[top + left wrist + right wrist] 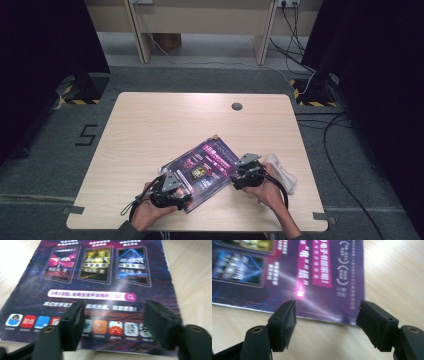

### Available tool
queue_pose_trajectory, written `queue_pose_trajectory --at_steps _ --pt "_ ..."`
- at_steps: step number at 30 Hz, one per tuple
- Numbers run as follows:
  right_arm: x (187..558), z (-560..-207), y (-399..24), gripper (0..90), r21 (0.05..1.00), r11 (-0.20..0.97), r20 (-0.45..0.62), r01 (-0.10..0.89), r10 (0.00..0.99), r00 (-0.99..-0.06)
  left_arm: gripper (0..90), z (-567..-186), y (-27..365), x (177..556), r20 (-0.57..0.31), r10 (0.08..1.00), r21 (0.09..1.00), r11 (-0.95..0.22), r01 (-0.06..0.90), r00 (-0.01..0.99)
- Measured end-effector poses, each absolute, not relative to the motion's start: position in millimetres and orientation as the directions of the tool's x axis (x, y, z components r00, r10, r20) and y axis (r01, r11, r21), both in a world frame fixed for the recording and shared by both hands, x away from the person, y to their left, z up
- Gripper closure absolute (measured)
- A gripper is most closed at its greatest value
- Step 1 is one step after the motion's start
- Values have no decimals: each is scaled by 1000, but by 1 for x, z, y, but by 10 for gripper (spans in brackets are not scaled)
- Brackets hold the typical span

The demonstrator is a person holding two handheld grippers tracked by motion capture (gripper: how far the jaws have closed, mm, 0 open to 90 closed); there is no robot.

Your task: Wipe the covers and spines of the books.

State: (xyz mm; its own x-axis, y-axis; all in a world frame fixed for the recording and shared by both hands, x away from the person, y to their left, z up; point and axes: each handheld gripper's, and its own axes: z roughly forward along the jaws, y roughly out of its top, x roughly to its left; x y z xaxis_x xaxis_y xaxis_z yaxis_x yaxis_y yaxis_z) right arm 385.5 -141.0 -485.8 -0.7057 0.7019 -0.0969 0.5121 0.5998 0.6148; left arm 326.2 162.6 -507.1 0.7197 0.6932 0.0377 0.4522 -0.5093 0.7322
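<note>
A glossy purple magazine [205,167] lies flat and slanted on the near part of the wooden table [160,125]. My left gripper [176,194] is at its near left end. In the left gripper view, the left gripper [115,322] stands open over the magazine cover [100,277], just inside its near edge, with nothing pinched. My right gripper [237,176] is at the magazine's right edge. In the right gripper view, the right gripper [327,320] is open above a corner of the magazine [287,272] and bare wood, touching nothing.
A crumpled white cloth [281,172] lies on the table just right of my right hand. A round cable hole [237,106] sits near the far edge. Black curtains, stand bases and cables [345,180] surround the table on the grey floor.
</note>
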Motion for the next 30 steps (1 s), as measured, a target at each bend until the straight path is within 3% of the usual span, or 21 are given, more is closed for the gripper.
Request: queue_pose_trajectory --at_steps 7,13,20,30 --pt "377 -487 -144 300 636 552 -22 539 711 -702 252 -505 175 344 79 730 753 -489 439 679" --pt "376 -493 -143 294 634 523 32 569 718 -696 203 -503 190 361 13 770 768 -416 487 637" --pt "376 -495 -140 290 624 537 25 567 712 -702 145 -501 204 374 16 803 770 -390 504 596" --pt "376 -498 -139 290 622 544 26 564 705 -709 150 -507 212 385 -18 817 748 -371 550 576"
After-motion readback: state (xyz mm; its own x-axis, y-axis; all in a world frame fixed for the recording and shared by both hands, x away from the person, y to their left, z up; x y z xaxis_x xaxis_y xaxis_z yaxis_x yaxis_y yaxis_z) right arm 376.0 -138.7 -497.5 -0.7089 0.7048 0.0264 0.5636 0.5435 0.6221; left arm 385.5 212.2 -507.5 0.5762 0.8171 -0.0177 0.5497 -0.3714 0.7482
